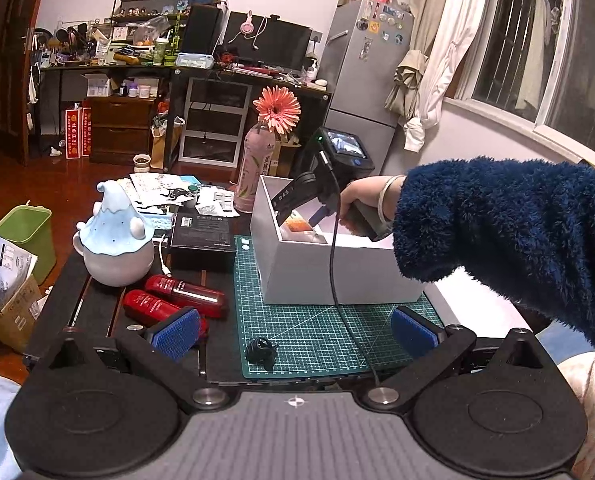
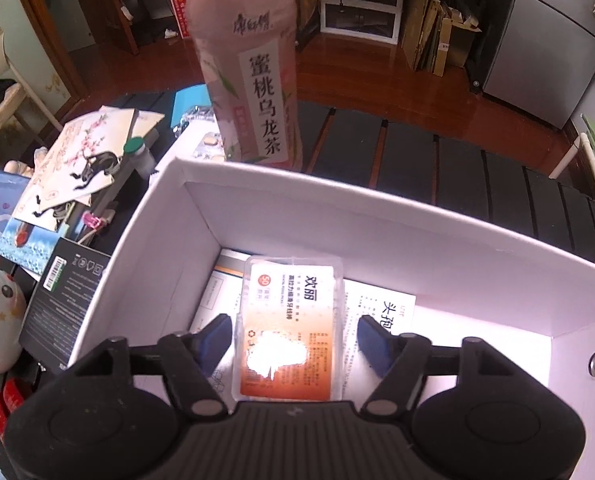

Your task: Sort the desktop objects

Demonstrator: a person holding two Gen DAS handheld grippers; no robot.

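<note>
A white open box [image 1: 337, 268] stands on the green cutting mat [image 1: 297, 336]. My right gripper [image 2: 295, 338] is lowered inside the box [image 2: 257, 216], open, its blue pads either side of an orange-and-clear floss pick case [image 2: 291, 320] that lies on paper leaflets [image 2: 381, 312]; the pads do not touch it. The right gripper also shows in the left wrist view [image 1: 297, 204]. My left gripper [image 1: 293, 334] is open and empty, low over the mat's front. Two red tubes [image 1: 173, 300] lie left of the mat, and a small black object [image 1: 261, 352] lies on it.
A blue-and-grey whale-shaped pot [image 1: 113, 240], a black box [image 1: 203, 236], papers [image 1: 157, 190] and a pink tea bottle [image 1: 255, 164] holding a flower [image 1: 277, 110] sit behind and left of the white box. A green bin [image 1: 29, 232] and a cardboard box [image 1: 9, 316] stand on the floor at left.
</note>
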